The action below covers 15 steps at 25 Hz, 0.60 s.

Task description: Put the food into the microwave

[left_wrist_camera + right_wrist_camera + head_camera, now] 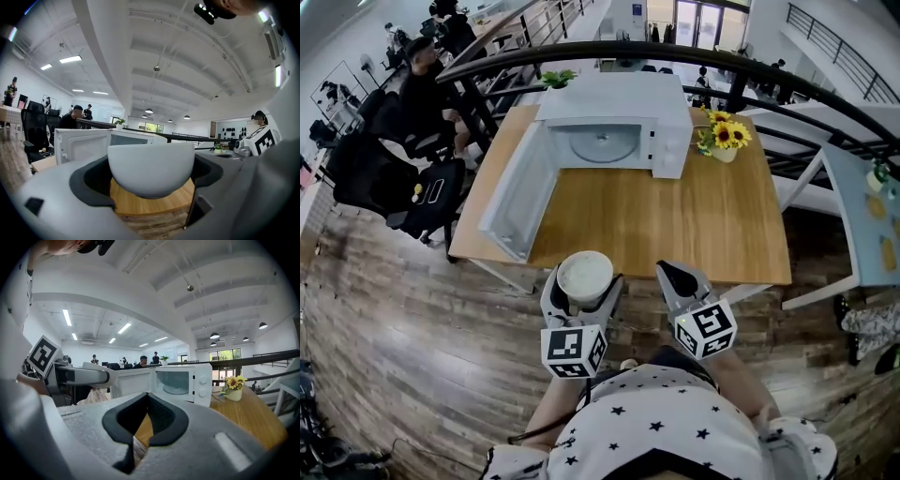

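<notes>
While left claw (583,298) grips a bowl (585,275) near the table (675,216), right claw (678,274) sits closed.

Head steeply down; others roughly level, share microwave (614,112).

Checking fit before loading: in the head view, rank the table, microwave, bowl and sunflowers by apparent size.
1. wooden table
2. microwave
3. bowl and sunflowers look alike; the bowl is nearer the camera, so unranked.

I see a wooden table (675,225) standing on plank flooring (412,356). On its far half sits a white microwave (614,101), its door (517,192) open to the left. Just to its right is a small vase of sunflowers (724,141).
</notes>
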Each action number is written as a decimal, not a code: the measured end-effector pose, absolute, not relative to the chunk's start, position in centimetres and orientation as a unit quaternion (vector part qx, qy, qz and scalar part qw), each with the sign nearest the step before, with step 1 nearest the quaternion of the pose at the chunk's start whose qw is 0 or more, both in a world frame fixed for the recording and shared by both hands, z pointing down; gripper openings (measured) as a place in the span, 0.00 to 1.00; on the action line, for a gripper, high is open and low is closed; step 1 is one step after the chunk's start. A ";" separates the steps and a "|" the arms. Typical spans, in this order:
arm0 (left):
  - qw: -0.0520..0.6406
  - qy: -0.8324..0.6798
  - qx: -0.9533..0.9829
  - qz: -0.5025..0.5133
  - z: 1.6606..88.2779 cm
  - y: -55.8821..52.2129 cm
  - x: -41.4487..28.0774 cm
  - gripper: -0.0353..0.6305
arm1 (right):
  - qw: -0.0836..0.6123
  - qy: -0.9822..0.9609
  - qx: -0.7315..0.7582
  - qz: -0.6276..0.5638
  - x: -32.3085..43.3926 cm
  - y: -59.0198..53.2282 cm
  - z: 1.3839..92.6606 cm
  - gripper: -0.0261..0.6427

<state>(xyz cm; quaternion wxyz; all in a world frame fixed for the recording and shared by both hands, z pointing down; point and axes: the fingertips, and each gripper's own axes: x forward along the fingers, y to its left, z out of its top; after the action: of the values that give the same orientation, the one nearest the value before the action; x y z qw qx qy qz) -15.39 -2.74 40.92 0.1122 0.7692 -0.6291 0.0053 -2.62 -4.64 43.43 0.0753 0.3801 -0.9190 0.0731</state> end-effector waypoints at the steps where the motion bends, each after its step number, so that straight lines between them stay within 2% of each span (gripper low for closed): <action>1: 0.113 -0.628 0.770 0.005 41.1 -3.2 -15.5 0.81 | 0.077 -0.918 0.382 0.075 -2.7 -5.0 43.6 0.05; 15: 0.115 -0.630 0.768 0.008 41.7 -10.6 -16.5 0.81 | 0.086 -0.916 0.383 0.082 -3.5 -11.5 44.4 0.05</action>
<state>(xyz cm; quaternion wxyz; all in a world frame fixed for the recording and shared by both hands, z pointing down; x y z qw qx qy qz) -16.47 -10.62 41.75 0.1146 0.7679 -0.6302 0.0078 -3.46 -11.55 44.42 0.0856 0.3829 -0.9162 0.0815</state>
